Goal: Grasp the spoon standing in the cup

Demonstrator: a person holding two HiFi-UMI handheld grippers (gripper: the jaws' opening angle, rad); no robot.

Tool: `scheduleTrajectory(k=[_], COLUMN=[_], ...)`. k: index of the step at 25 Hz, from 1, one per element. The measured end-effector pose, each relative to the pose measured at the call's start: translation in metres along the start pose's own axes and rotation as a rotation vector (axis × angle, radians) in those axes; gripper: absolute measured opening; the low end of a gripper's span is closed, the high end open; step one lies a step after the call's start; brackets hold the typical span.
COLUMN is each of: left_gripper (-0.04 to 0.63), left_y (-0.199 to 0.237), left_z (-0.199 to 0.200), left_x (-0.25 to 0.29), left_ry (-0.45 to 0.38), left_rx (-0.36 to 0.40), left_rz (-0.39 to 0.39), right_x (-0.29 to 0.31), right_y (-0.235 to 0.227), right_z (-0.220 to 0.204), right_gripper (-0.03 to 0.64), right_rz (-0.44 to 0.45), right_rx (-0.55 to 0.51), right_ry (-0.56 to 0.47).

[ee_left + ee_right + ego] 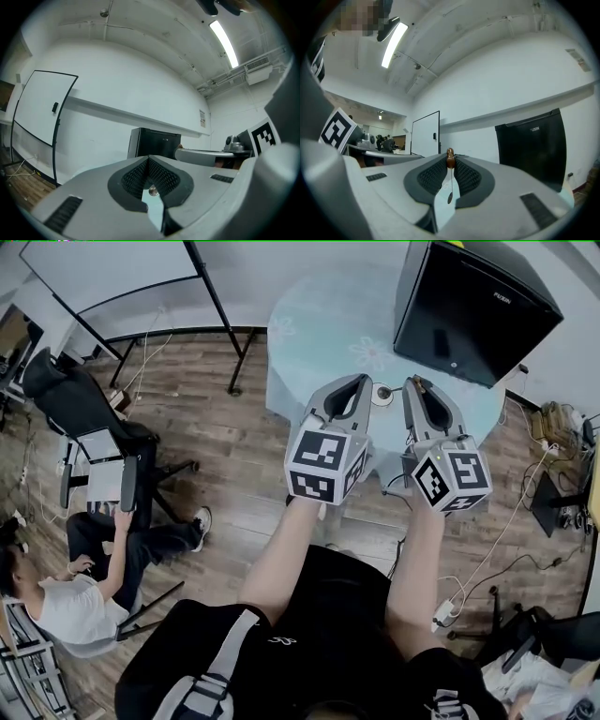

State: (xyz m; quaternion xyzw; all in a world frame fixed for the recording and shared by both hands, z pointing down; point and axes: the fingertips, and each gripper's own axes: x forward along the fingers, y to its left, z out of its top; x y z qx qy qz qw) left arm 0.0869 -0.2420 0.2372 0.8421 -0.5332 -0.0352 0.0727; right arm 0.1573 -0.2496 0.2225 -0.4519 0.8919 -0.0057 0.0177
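Note:
Both grippers hang side by side over a round table (309,324) with a pale blue cloth. A small white cup (382,395) stands on it between their tips. My right gripper (412,382) (450,164) is shut on the spoon (450,158). The spoon's brown knob sticks up between the fingertips and its thin shaft runs down through the gap under the pads. My left gripper (363,381) (149,160) is shut, its tips meeting with nothing gripped. A small shiny round thing (152,190) shows in the gap below its pads.
A black cabinet (473,306) (154,143) (532,150) stands on the table's far right side. A whiteboard (112,273) (425,133) on a black frame stands at the back left. A person (66,596) sits at the left beside an office chair (84,418). Cables lie on the wooden floor at the right.

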Motion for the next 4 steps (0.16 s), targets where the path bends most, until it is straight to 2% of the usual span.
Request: scheduleTrajectory(k=[4], left_gripper=[0.003], left_y=[-0.0098], left_z=[-0.001], left_x=[-0.0029], left_ry=[0.008], left_rx=[0.003], left_rz=[-0.001], right_x=[-0.0066], right_y=[-0.0031], right_z=[0.0001], right_gripper=[0.048], right_rz=[0.003], right_rx=[0.008], right_ry=[0.008])
